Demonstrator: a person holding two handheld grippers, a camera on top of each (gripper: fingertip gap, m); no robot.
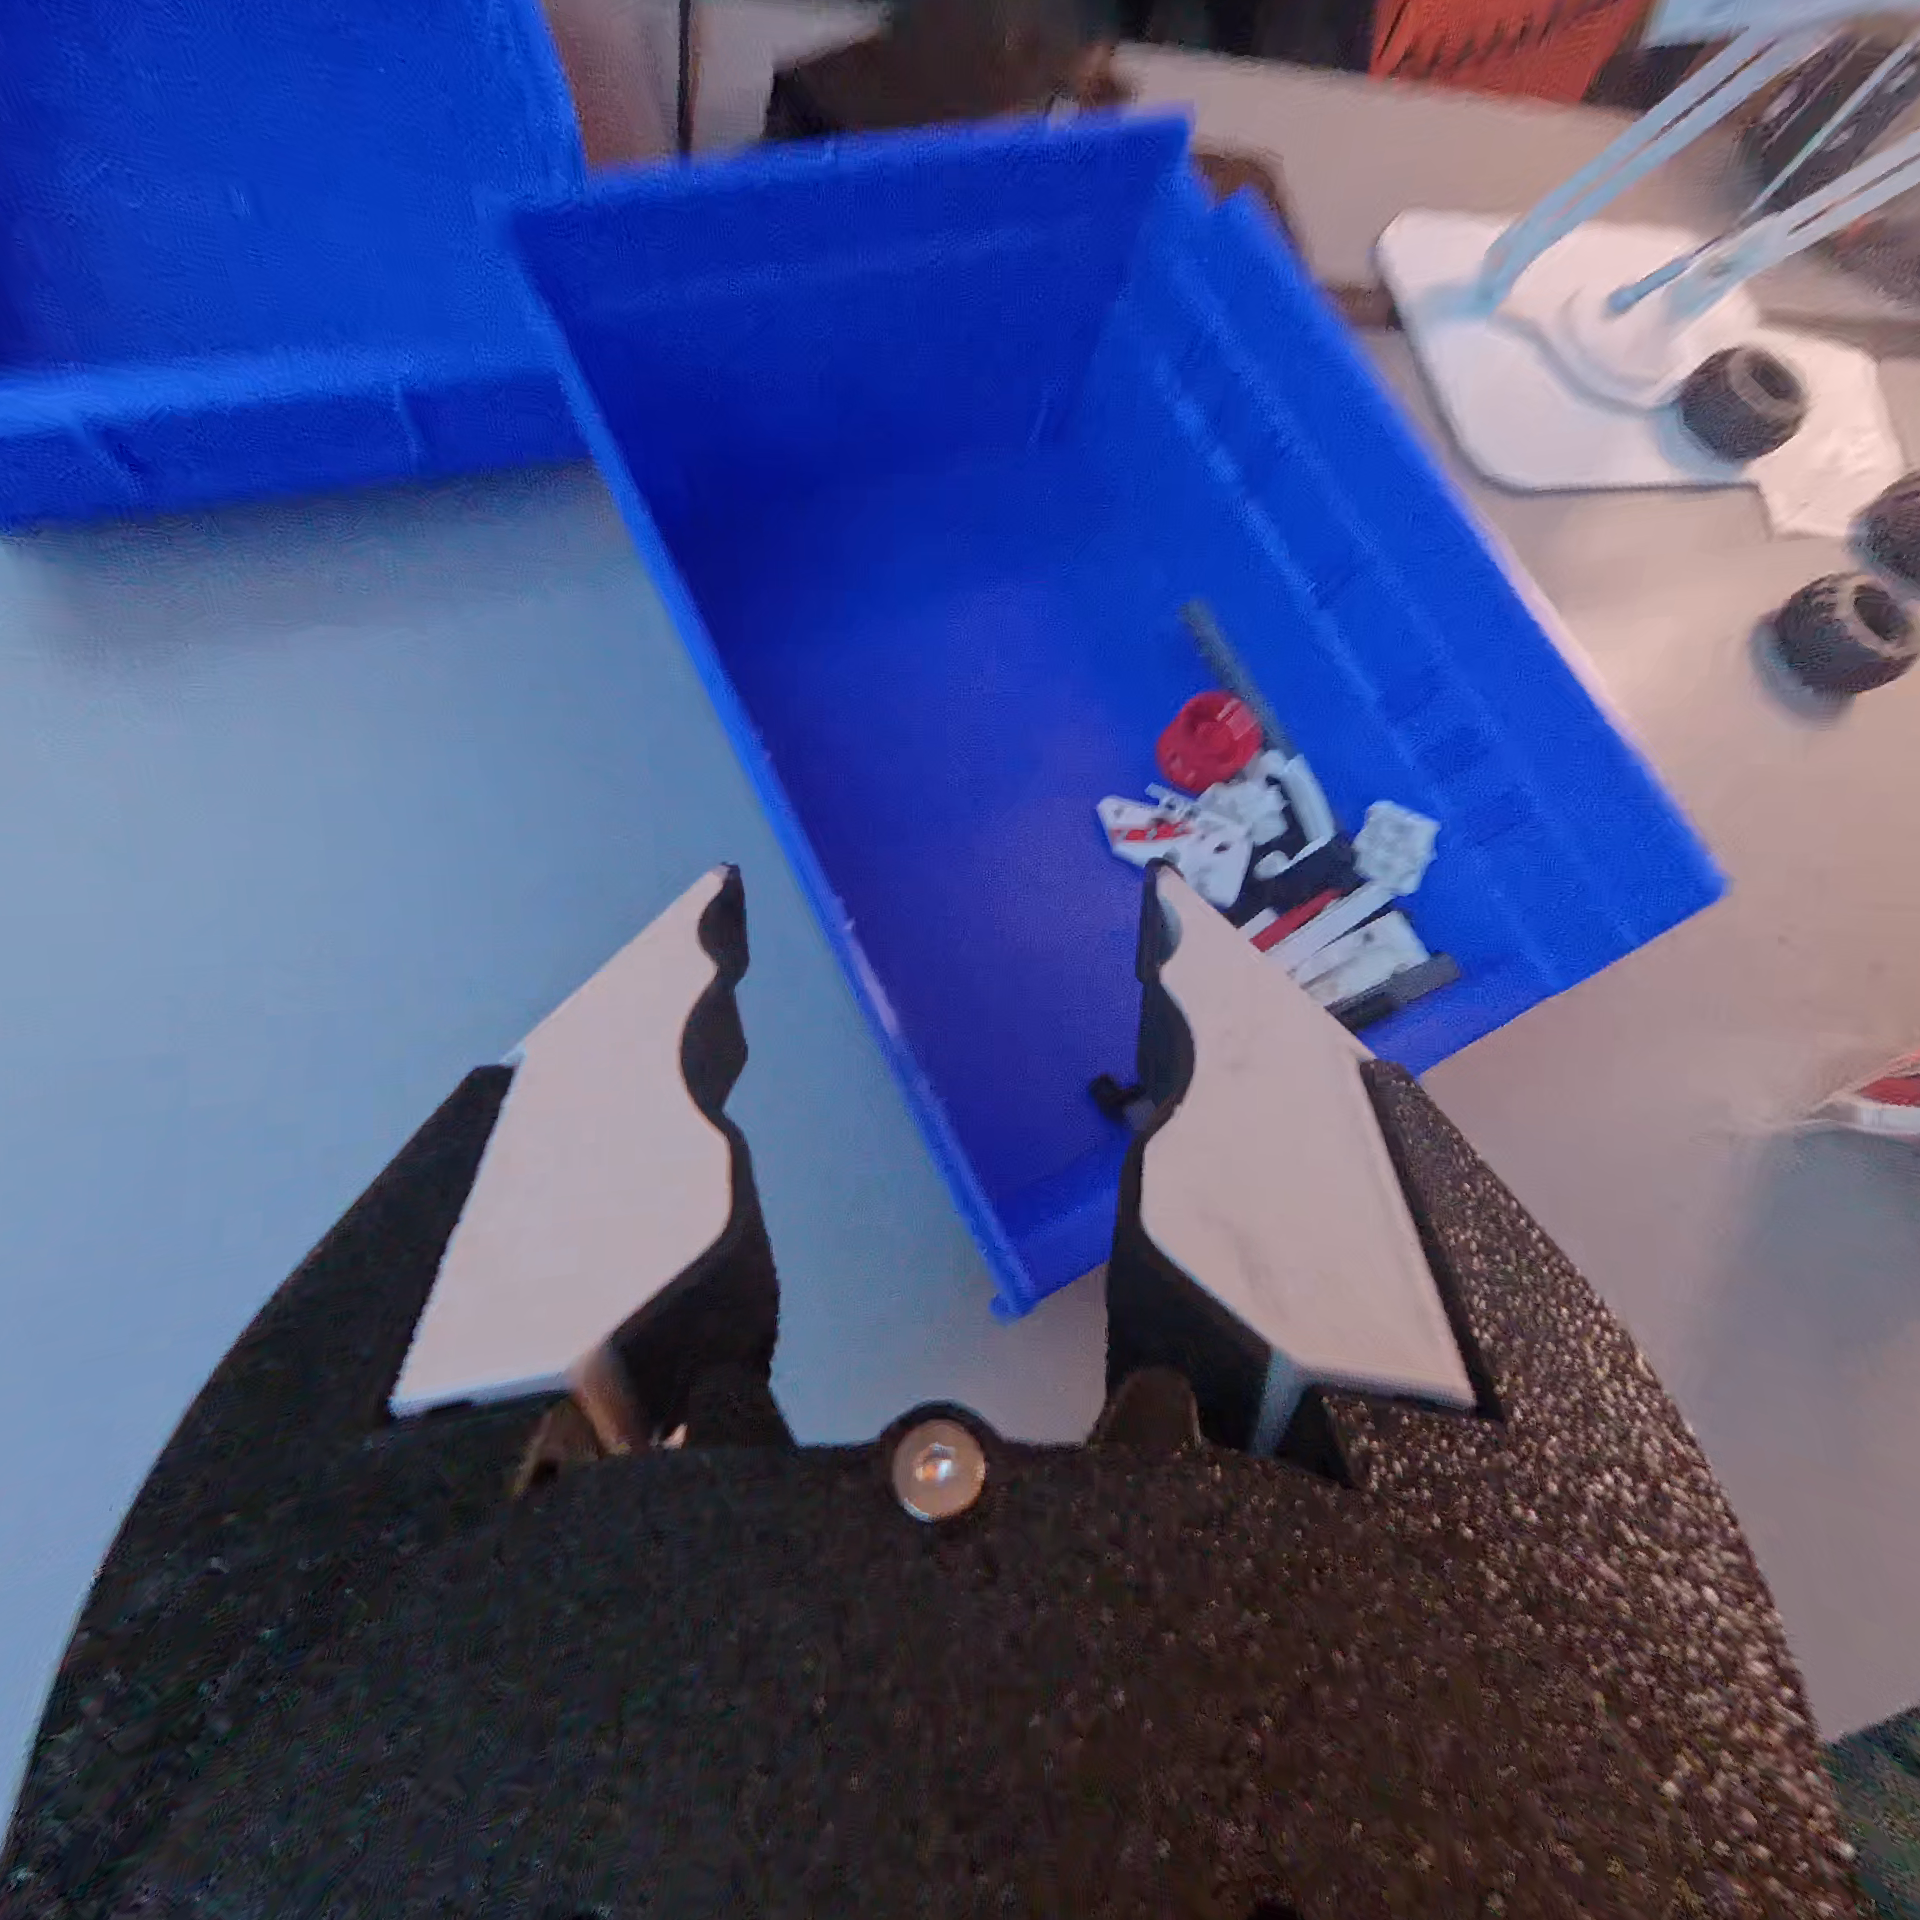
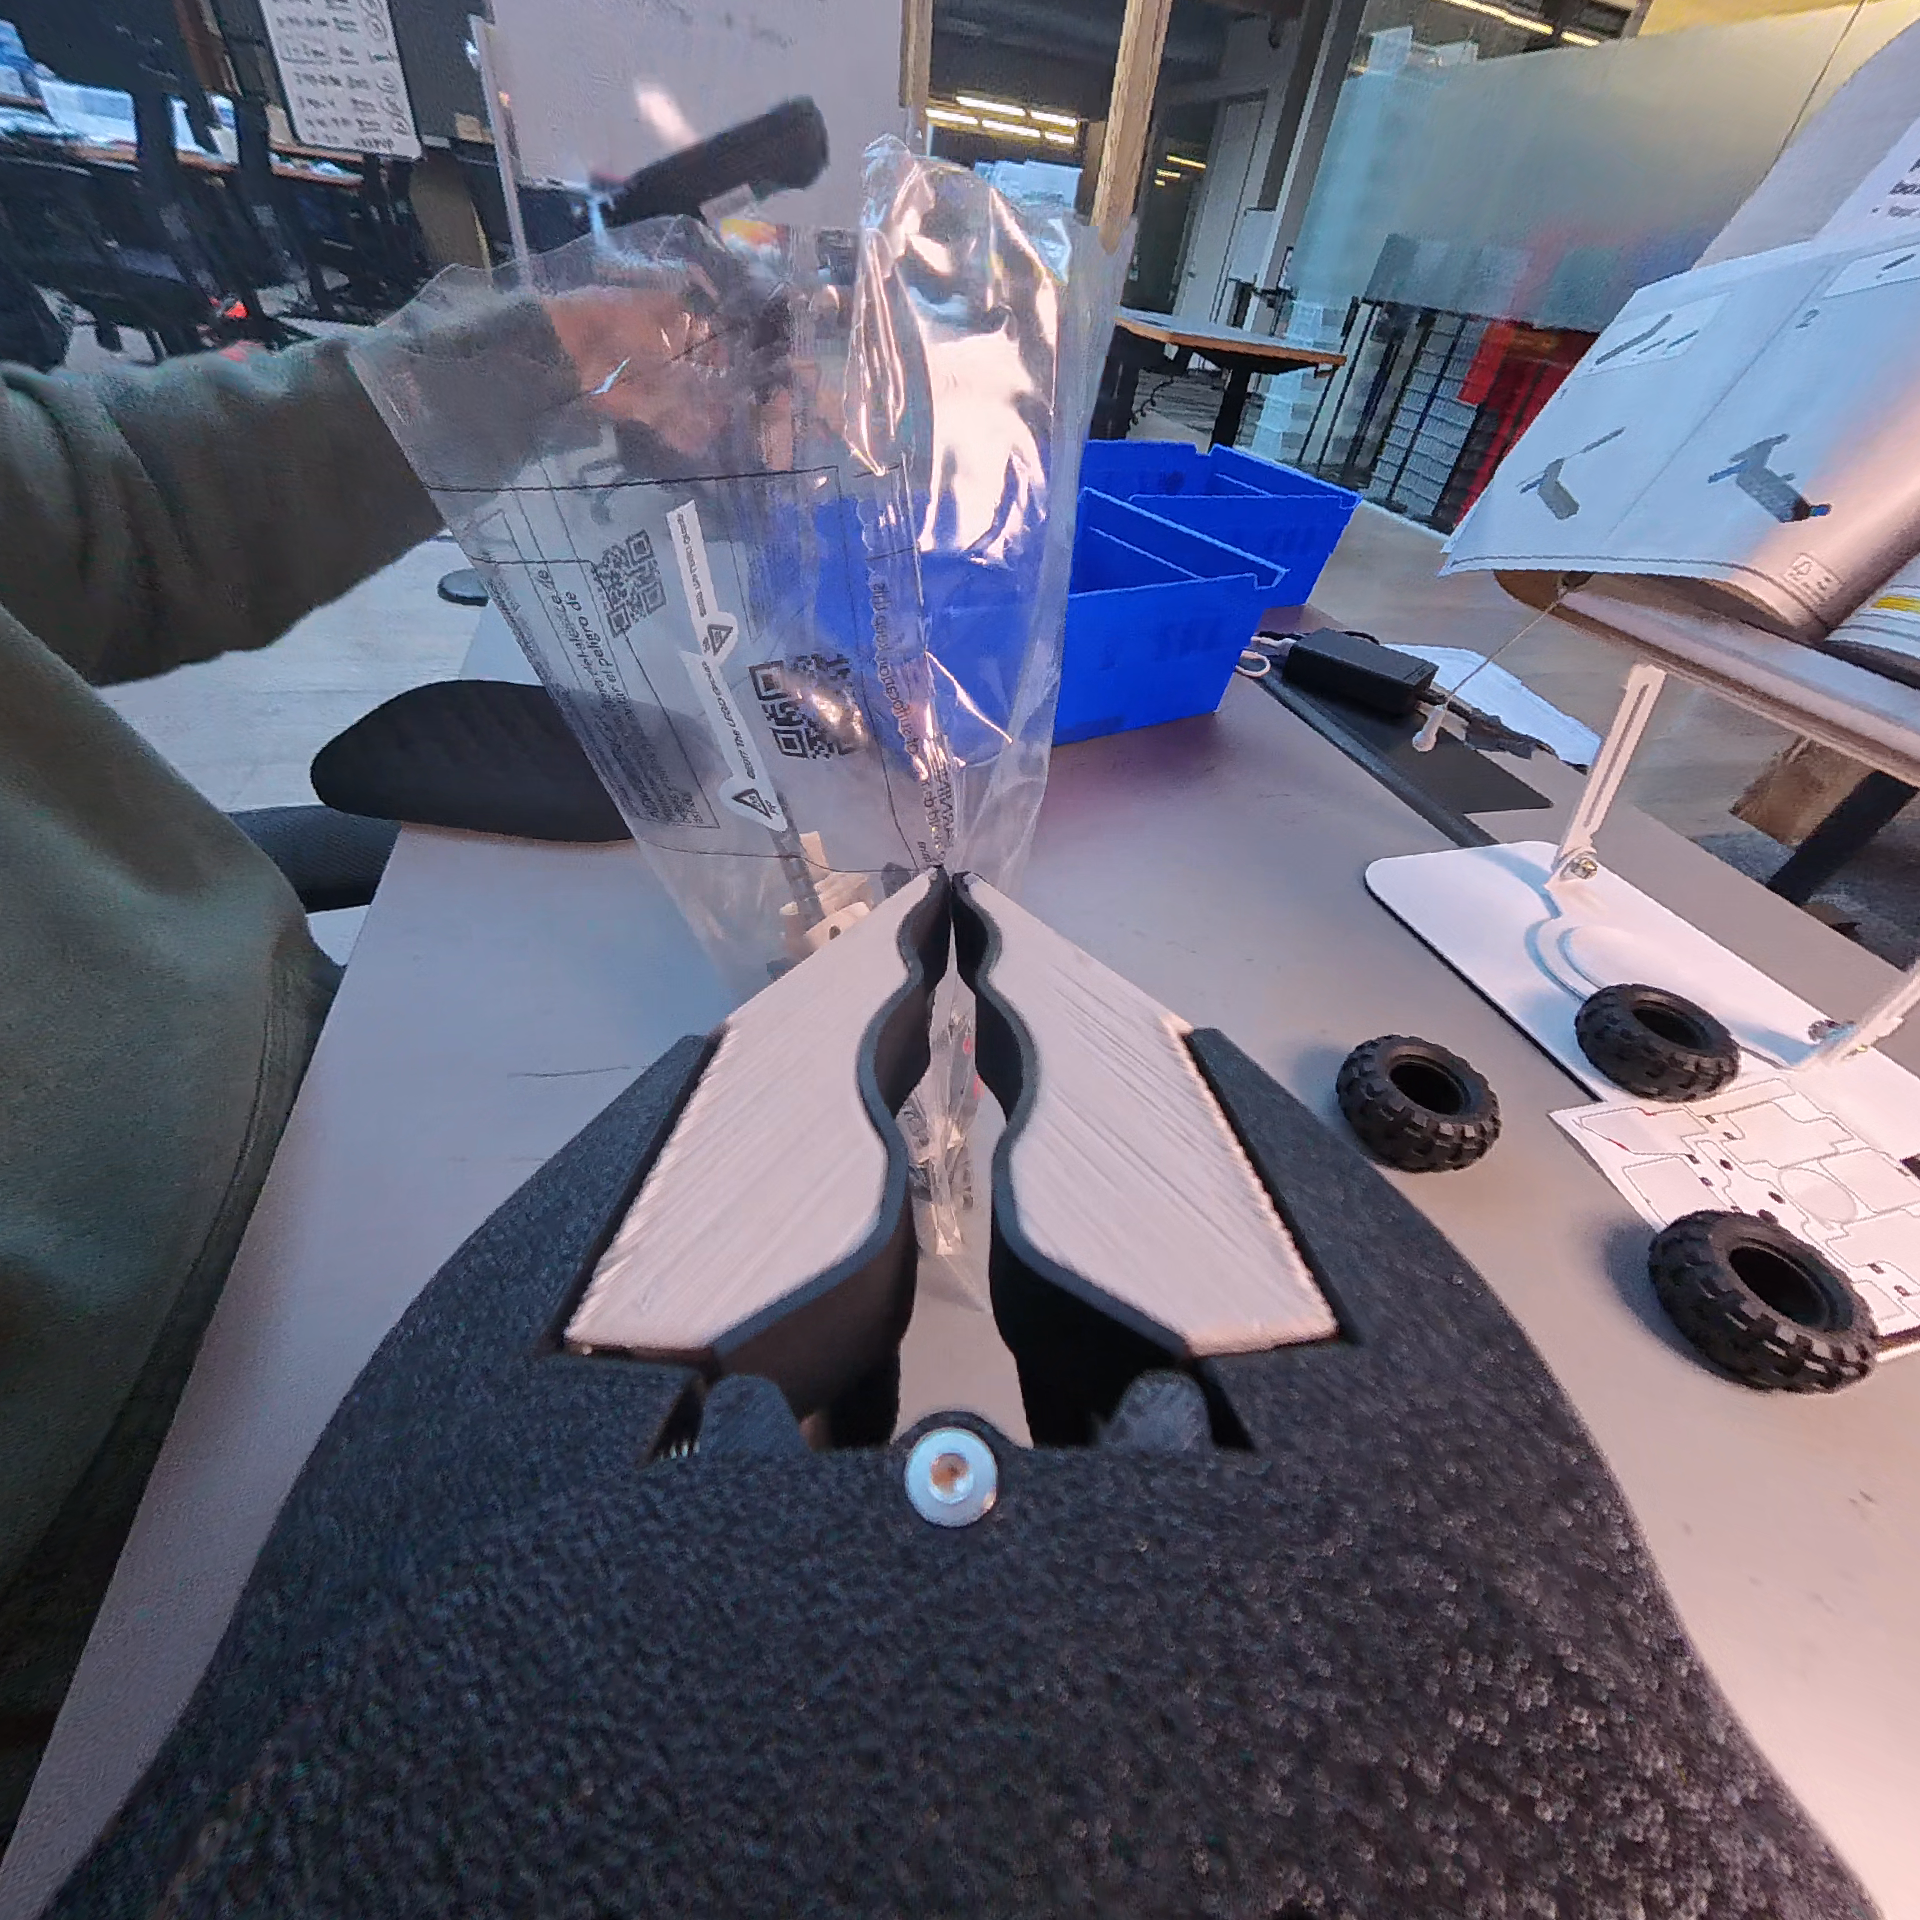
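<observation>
My left gripper (image 1: 940,883) is open and empty, hanging over the near left wall of a blue plastic bin (image 1: 935,540). A small heap of white, red and black toy building parts (image 1: 1278,842) lies in the bin's right corner, just past my right fingertip. My right gripper (image 2: 951,881) is shut on a clear printed plastic bag (image 2: 748,540) and holds it upright above the grey table (image 2: 1195,883). A few small parts (image 2: 821,894) sit in the bag's bottom. A person's sleeved arm (image 2: 197,499) reaches behind the bag at the left.
Three black toy tyres (image 2: 1418,1101) lie at the right, two also in the left wrist view (image 1: 1839,634). A white stand base (image 2: 1496,935) holds an open instruction booklet (image 2: 1714,457). A sticker sheet (image 2: 1787,1174), more blue bins (image 2: 1195,582) and a black power adapter (image 2: 1361,665) sit beyond. There is about 50 centimetres between the tips of the two grippers.
</observation>
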